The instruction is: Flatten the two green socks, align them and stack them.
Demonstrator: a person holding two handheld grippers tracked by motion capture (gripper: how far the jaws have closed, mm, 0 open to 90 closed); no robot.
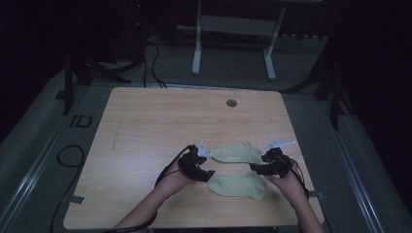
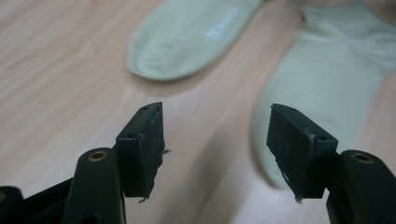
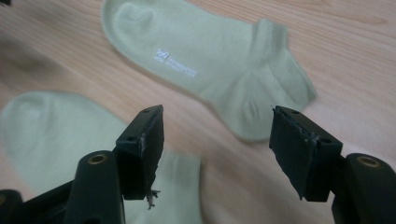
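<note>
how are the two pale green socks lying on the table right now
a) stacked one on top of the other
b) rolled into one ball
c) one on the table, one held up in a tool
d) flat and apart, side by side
d: the far sock and the near sock both lie flat on the table with bare wood between them, and both tools are open with nothing between the jaws.

Both forearms reach in side by side, the left hand (image 1: 176, 178) carrying the left tongs (image 1: 210, 173) with jaws pointing inward toward the right tongs (image 1: 252, 167) held in the right hand (image 1: 286, 183), each pair standing well apart with nothing pressed between the pads.
</note>
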